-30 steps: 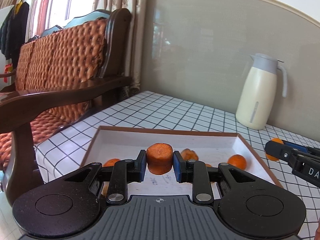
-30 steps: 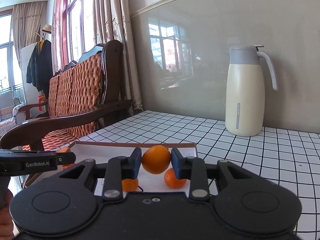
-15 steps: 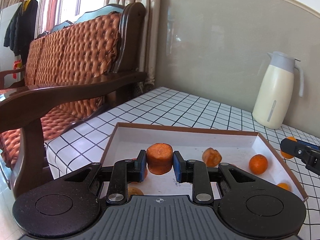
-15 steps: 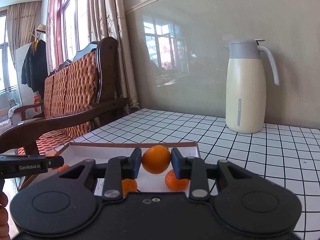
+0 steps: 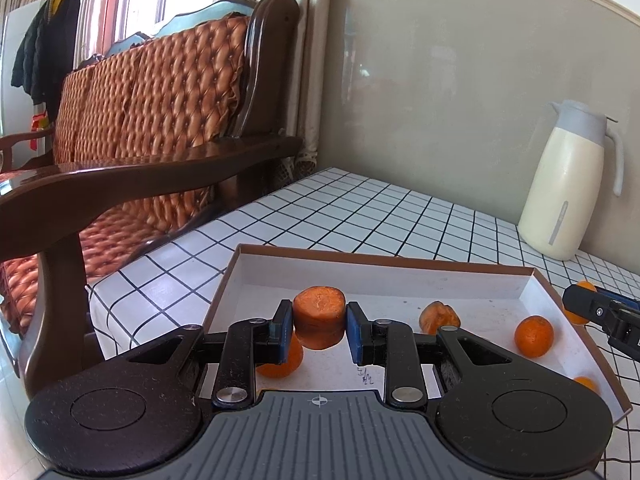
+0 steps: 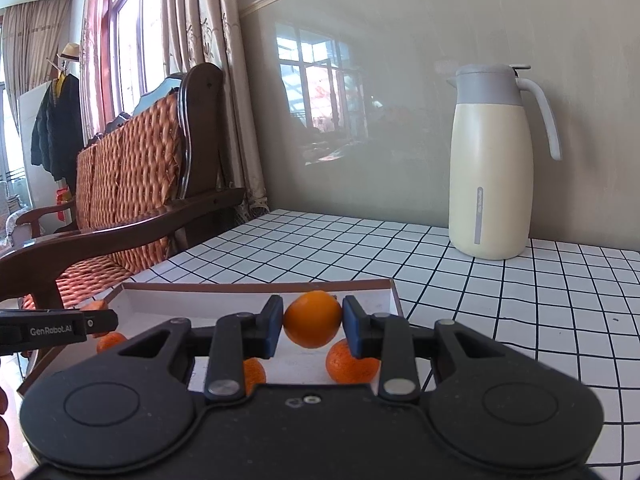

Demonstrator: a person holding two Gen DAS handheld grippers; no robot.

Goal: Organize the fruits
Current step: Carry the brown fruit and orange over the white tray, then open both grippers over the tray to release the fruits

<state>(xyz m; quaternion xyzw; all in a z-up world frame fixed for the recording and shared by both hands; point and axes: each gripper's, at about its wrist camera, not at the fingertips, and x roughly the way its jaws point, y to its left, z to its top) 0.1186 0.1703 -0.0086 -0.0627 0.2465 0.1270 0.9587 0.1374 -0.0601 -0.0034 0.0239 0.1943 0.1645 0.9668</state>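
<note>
My left gripper [image 5: 319, 330] is shut on an orange carrot chunk [image 5: 319, 318] and holds it above the left part of a white shallow box [image 5: 400, 276] with a brown rim. In the box lie a tangerine [image 5: 533, 336], another carrot piece [image 5: 439, 316] and a tangerine [image 5: 282, 358] under my left finger. My right gripper [image 6: 313, 326] is shut on an orange [image 6: 313, 324] above the box's right end [image 6: 384, 292], over two tangerines [image 6: 350, 364]. The right gripper shows at the right edge of the left wrist view [image 5: 600, 314].
A cream thermos jug [image 6: 494, 160] stands at the back of the checked tablecloth [image 6: 500, 300] by the wall. A wooden sofa with orange cushions [image 5: 152, 120] stands left of the table. The left gripper's tip [image 6: 60, 330] enters the right wrist view at left.
The left gripper, still holding the carrot chunk, has shifted left and back over the box. The right gripper has kept hold of the orange and barely moved.
</note>
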